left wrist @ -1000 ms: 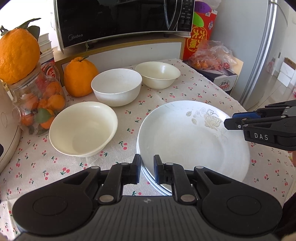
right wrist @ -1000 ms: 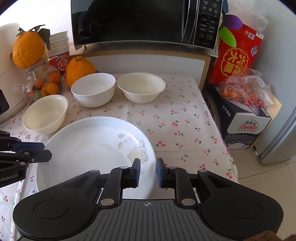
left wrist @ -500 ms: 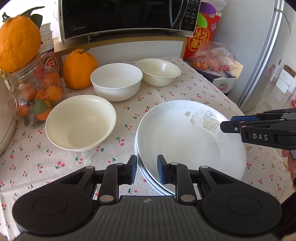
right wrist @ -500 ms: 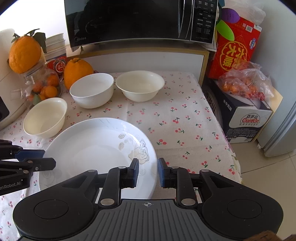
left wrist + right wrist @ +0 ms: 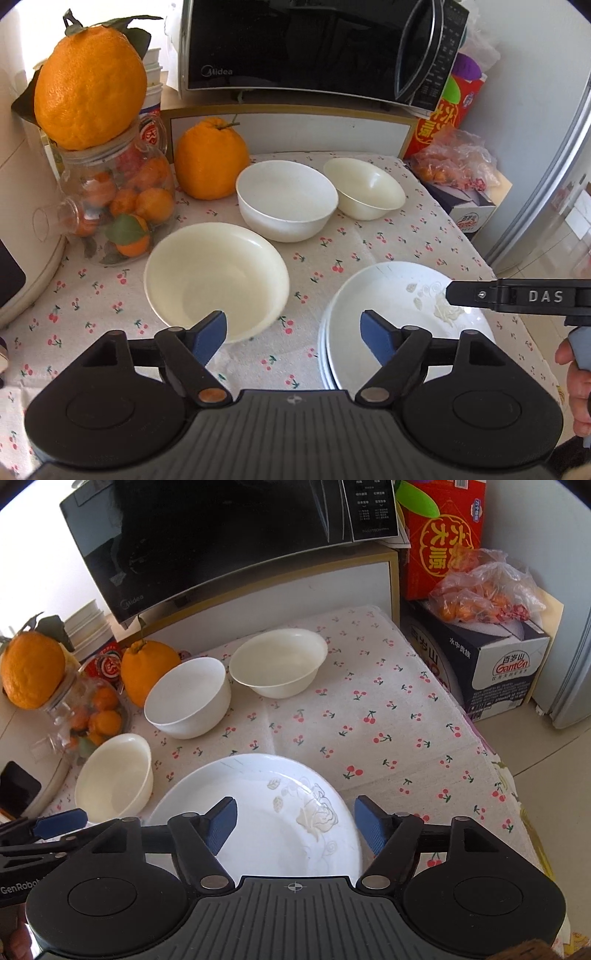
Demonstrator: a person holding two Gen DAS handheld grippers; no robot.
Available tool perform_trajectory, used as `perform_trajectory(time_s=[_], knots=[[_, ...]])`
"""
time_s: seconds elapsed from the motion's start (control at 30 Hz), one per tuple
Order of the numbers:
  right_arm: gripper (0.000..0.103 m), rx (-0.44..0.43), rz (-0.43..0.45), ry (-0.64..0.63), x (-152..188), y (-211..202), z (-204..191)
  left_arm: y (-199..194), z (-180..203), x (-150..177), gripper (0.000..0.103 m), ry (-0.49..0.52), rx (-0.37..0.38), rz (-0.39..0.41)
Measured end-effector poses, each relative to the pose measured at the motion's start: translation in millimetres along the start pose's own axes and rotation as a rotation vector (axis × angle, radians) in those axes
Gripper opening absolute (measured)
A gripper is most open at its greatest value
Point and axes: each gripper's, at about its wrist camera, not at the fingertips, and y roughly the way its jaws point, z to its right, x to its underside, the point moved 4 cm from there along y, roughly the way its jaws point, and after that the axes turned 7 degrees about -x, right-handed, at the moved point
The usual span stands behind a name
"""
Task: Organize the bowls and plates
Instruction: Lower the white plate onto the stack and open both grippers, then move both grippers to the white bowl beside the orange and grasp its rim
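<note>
A stack of white plates (image 5: 388, 317) (image 5: 266, 812) with a flower print lies on the cherry-print cloth at the near right. Three bowls stand behind it: a near cream bowl (image 5: 216, 280) (image 5: 114, 779), a white bowl (image 5: 286, 199) (image 5: 186, 696) and a far cream bowl (image 5: 364, 188) (image 5: 279, 661). My left gripper (image 5: 293, 325) hovers between the near bowl and the plates' left rim. Its jaws are opening and hold nothing. My right gripper (image 5: 295, 812) hangs over the plates' right side, its jaws also opening and gripping nothing. One of its fingers (image 5: 480, 295) reaches over the plates.
A black microwave (image 5: 314, 48) sits on a shelf behind the table. An orange (image 5: 210, 162), a fruit jar (image 5: 118, 199) topped by a big orange (image 5: 88, 81) and a white appliance (image 5: 22, 221) crowd the left. A red box (image 5: 439, 535), a fruit bag (image 5: 480, 590) and a fridge (image 5: 546, 166) stand to the right.
Both grippers' jaws, nearly closed at the plates' rims before, have spread wide. Both grippers have rolled and drawn back a little. The left view has shifted toward the near bowl. The plates stay put.
</note>
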Motion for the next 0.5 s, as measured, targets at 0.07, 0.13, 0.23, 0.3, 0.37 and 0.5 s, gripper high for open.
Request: perform_trajectory(time_s=[0.07, 0.13, 0.23, 0.3, 0.37, 0.5], knots=[[0.079, -0.030, 0.000, 0.041, -9.8, -3.3, -7.4, 0.2, -8.1, -11.0, 0.084, -0.001, -0.021, 0.000], [0.082, -0.054, 0.006, 0.067, -20.8, -6.4, -15.5, 1.1, -17.0, -25.5, 0.089, -0.010, -0.042, 0.007], [0.086, -0.079, 0.043, 0.077, -41.7, -9.7, -30.3, 4.8, -23.3, -43.8, 0.096, -0.031, -0.045, 0.028], [0.087, -0.080, 0.067, 0.087, -53.0, -7.6, -36.1, 11.0, -23.3, -53.2, 0.098, -0.040, -0.031, 0.034], [0.087, -0.088, 0.078, 0.126, -61.7, -0.7, -37.4, 20.8, -22.9, -59.9, 0.101, -0.052, -0.017, 0.042], [0.090, -0.141, 0.112, 0.223, -67.3, 19.5, -28.9, 44.6, -17.2, -63.6, 0.100, -0.049, -0.011, 0.057]])
